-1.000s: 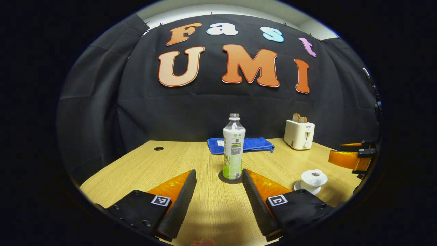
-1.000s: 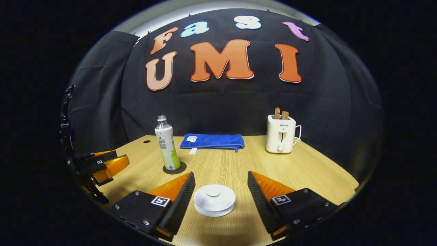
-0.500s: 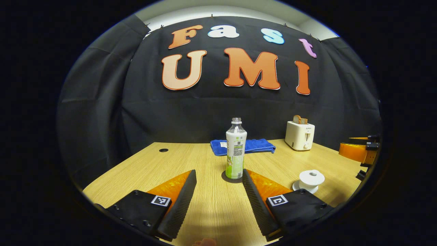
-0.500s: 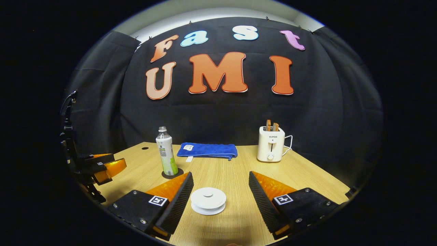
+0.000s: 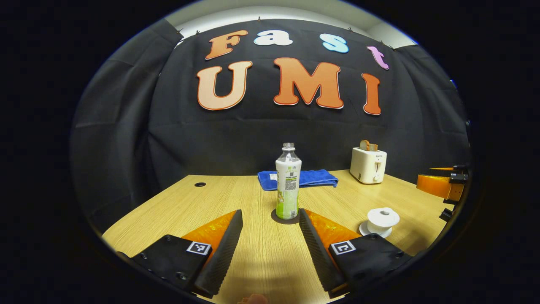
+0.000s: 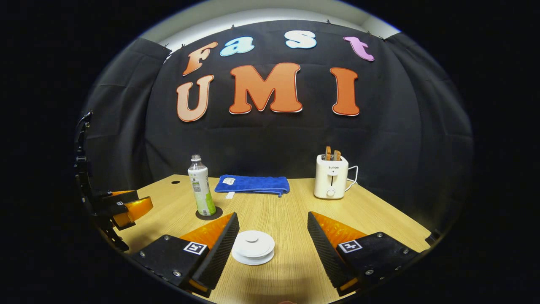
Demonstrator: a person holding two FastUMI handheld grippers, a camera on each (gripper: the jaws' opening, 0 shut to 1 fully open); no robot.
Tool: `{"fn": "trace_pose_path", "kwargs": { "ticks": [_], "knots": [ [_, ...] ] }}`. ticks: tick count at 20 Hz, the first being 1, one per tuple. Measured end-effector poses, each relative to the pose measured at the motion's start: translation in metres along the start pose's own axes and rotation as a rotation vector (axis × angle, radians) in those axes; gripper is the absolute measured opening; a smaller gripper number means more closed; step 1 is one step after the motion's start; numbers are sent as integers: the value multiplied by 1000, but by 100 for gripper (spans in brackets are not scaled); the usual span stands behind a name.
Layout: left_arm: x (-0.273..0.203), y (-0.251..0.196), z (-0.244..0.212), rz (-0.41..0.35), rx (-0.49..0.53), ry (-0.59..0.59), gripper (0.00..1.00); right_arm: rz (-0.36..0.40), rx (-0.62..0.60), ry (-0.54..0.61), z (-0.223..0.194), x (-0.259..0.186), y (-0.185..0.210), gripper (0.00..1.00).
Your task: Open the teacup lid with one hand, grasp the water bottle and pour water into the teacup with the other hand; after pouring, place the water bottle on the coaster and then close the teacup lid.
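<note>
Both sets of jaws spread wide and empty; probably brittle, glazed and slick, so pinch teacup lid (image 6: pixel 252 242) by its small top knob; thin, uncapped water bottle (image 5: pixel 288 183), upright on coaster (image 5: pixel 285 218), best squeezed gently mid-body.

Both cams ride low over the table (image 5: pixel 177 202), facing the back wall. Left gripper view lines up on the water bottle (image 5: pixel 288 185); right gripper view sits nearer the teacup (image 6: pixel 253 247). Shared: bottle, teacup, towel (image 6: pixel 252 185), toaster (image 6: pixel 331 180).
</note>
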State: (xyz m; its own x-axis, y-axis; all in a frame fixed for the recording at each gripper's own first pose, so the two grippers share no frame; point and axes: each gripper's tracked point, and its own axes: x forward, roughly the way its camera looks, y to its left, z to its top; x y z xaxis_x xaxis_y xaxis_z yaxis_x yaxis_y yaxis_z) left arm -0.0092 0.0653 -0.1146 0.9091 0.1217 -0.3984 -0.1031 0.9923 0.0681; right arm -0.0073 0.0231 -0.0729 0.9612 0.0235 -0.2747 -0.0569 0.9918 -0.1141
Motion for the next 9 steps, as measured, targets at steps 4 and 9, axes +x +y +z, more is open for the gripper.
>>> {"fn": "trace_pose_path", "kwargs": {
  "ticks": [4,9],
  "knots": [
    [0,3,-1,6,-2,1,87,2,1,-1,0,-1,1,97],
    [-1,2,-4,-1,-4,7,87,2,-3,-2,1,0,2,97]
  ]
}}
